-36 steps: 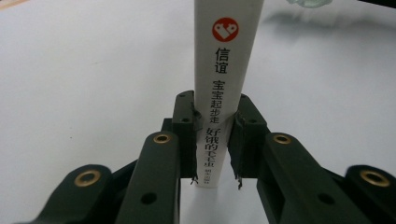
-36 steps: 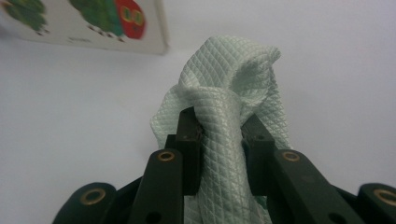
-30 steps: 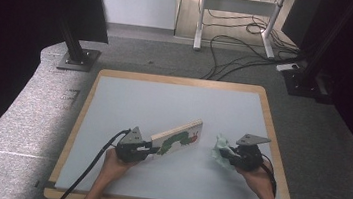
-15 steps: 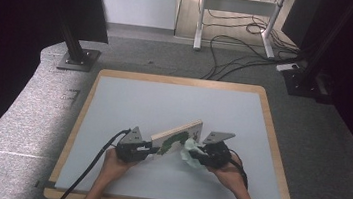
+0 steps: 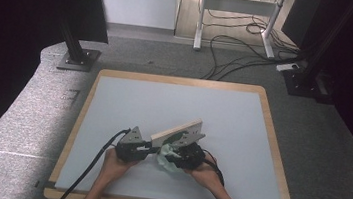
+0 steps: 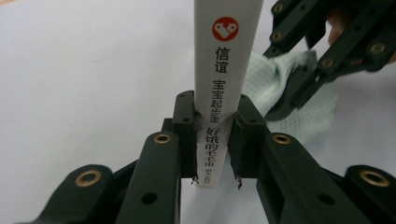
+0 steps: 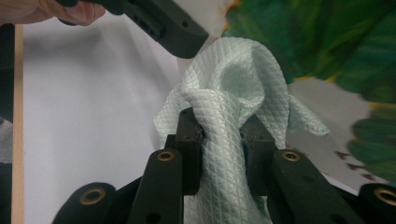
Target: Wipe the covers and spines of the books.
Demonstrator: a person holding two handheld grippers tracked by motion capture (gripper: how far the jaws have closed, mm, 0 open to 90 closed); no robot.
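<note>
While my left gripper (image 6: pixel 214 140) clamps the book (image 6: pixel 224 79) by its spine, right gripper (image 7: pixel 219 135) pinches the cloth (image 7: pixel 229 93) vs. its cover.

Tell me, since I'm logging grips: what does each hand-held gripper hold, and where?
Left hand-held gripper: white board book, clamped at its spine end. Right hand-held gripper: pale green waffle cloth, pinched at a bunched fold.

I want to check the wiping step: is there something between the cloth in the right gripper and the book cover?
Nothing visible stands between them. The right gripper is shut on the pale green cloth, which sits right beside the book that the left gripper clamps by its spine. The green cover is directly behind the cloth.
</note>
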